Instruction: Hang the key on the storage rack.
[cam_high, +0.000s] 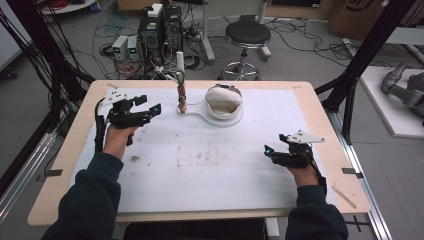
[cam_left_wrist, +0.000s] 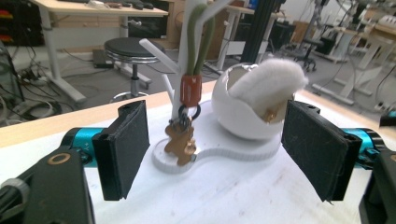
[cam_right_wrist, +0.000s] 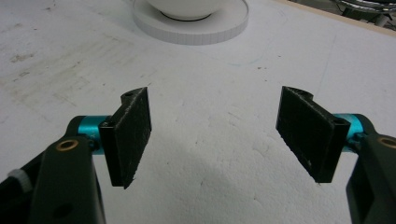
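A white branched stand (cam_high: 180, 75) rises from a white base (cam_left_wrist: 219, 155) at the table's far middle. From it hangs a green cord (cam_left_wrist: 198, 42) with a red-brown bead (cam_left_wrist: 190, 89) and a small brown figure charm (cam_left_wrist: 180, 142). Beside it sits a white egg-shaped bowl (cam_high: 223, 101) lined with white fluff (cam_left_wrist: 271, 81). My left gripper (cam_high: 153, 108) is held to the left of the stand, pointing at it, open and empty (cam_left_wrist: 219, 144). My right gripper (cam_high: 270, 151) hovers low at the right front, open over bare table (cam_right_wrist: 217, 135).
The white foam sheet (cam_high: 210, 160) covers most of the wooden table (cam_high: 65, 150) and carries brown stains near its middle. Beyond the far edge stand a black stool (cam_high: 247, 35) and computer boxes with cables (cam_high: 160, 30). Black frame posts (cam_high: 360, 55) flank the table.
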